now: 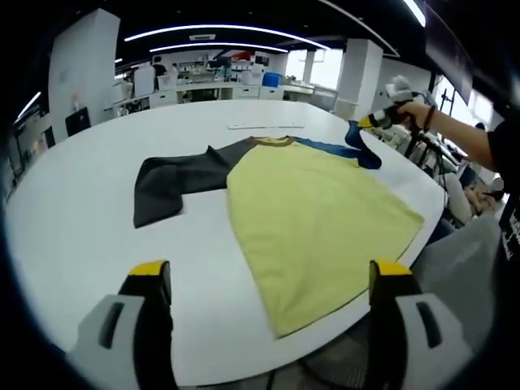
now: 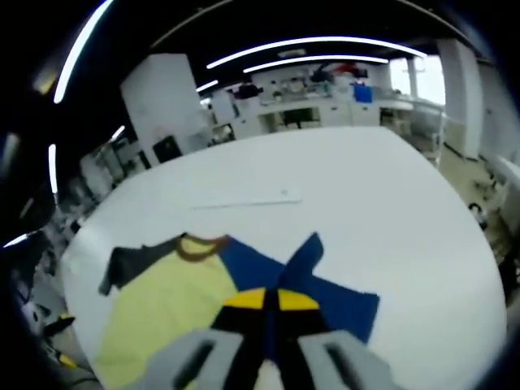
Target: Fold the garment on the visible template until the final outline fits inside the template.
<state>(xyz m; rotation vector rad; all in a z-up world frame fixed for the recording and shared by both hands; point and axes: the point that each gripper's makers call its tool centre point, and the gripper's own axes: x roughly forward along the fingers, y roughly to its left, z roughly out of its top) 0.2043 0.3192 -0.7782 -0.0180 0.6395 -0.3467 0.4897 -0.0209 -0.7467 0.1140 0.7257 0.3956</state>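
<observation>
Garment lies flat on white table: yellow body, dark grey sleeve spread left, blue sleeve at far right. Right gripper has jaws pressed together on the blue sleeve, lifting its edge. Left gripper hovers at near edge, jaws apart, holding nothing.
</observation>
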